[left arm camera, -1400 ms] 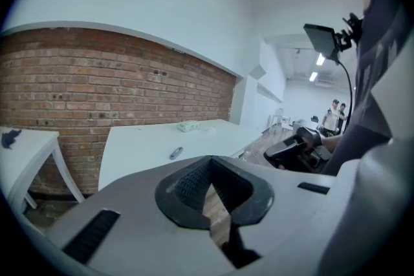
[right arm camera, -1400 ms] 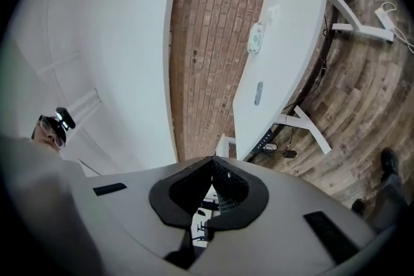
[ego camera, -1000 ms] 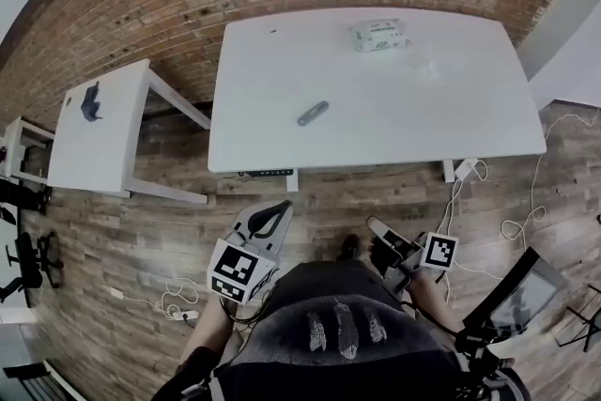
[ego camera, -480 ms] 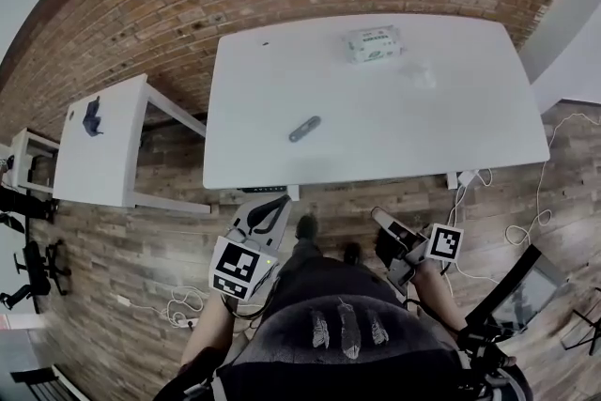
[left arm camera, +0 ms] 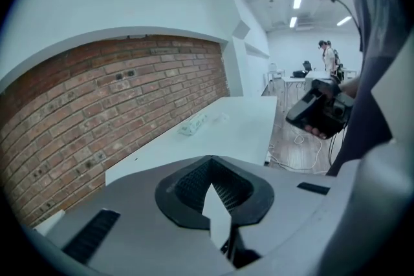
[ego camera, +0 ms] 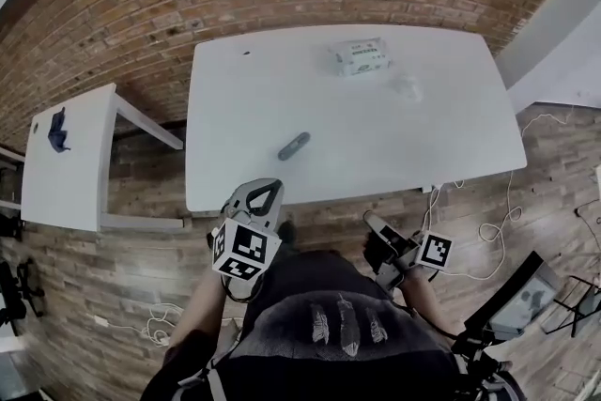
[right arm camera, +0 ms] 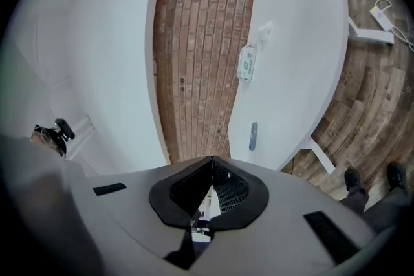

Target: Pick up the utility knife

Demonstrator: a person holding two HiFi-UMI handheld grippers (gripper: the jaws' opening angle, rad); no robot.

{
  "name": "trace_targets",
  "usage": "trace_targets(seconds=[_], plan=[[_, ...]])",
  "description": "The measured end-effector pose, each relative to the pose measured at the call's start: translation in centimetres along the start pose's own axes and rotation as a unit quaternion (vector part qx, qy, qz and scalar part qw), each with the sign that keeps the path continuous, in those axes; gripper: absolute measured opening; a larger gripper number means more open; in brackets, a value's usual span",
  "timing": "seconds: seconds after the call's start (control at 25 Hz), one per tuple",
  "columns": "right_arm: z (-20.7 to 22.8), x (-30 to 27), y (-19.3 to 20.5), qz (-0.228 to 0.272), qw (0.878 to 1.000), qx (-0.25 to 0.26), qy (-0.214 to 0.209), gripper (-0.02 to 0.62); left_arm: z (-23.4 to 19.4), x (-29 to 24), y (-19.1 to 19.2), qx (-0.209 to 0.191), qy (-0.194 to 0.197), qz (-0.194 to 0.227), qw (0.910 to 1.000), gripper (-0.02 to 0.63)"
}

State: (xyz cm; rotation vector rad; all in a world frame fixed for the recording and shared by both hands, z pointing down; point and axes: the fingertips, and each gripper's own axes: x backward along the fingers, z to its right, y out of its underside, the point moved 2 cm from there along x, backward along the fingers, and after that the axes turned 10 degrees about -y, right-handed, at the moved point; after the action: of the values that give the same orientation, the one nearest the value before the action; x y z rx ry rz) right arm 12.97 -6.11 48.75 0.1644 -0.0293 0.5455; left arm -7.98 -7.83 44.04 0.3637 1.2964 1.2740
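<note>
- i've stepped in: the white surface lies closer under me than a second ago, and my left tongs have come forward to its near edge.
- the utility knife lies flat and untouched on the left-front part of the surface, a little beyond the left tongs.
- both tongs are pressed together with nothing in them. my right tongs hang back over the floor.
- so i judge this is still the approach: the left tongs must spread before they can go round the knife.
</note>
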Motion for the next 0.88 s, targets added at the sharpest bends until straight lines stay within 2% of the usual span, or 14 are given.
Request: trace_targets(seconds=[0.2, 0.36, 0.52, 0.6, 0.64, 0.76, 0.88], plan=[[-0.6, -3.2, 1.0, -0.01, 1.0, 0.013, 0.015, -0.002, -1.6, -4.3, 3.4, -0.036, 0.022, -0.036, 0.9985, 0.002], [-0.9, -4.8, 0.7, 0.023, 0.999, 0.029, 0.028, -0.002, -2.2, -6.7, 5.0, -0.043, 0.069, -0.044, 0.9957, 0.068], [-1.1, -5.8, 1.5, 0.038, 0.997, 0.034, 0.05, -0.002, -2.5, -9.2, 6.3, -0.075, 0.091, -0.05, 0.9917, 0.115], [-1.1, -6.1, 1.8, 0.05, 0.997, 0.034, 0.057, 0.0, -2.1, -10.8, 7.6, -0.074, 0.116, -0.07, 0.988, 0.208], [-1.1, -6.0, 1.9, 0.058, 0.996, 0.033, 0.062, 0.0, -1.8, -11.6, 8.2, -0.071, 0.131, -0.083, 0.9854, 0.222], [-0.9, -5.6, 1.8, 0.081, 0.993, 0.032, 0.079, -0.002, -0.8, -13.7, 9.1, -0.054, 0.157, -0.104, 0.9806, 0.222], [-0.7, -5.8, 1.4, 0.087, 0.992, 0.038, 0.087, 0.0, -0.6, -15.4, 9.0, -0.044, 0.152, -0.111, 0.9812, 0.222]])
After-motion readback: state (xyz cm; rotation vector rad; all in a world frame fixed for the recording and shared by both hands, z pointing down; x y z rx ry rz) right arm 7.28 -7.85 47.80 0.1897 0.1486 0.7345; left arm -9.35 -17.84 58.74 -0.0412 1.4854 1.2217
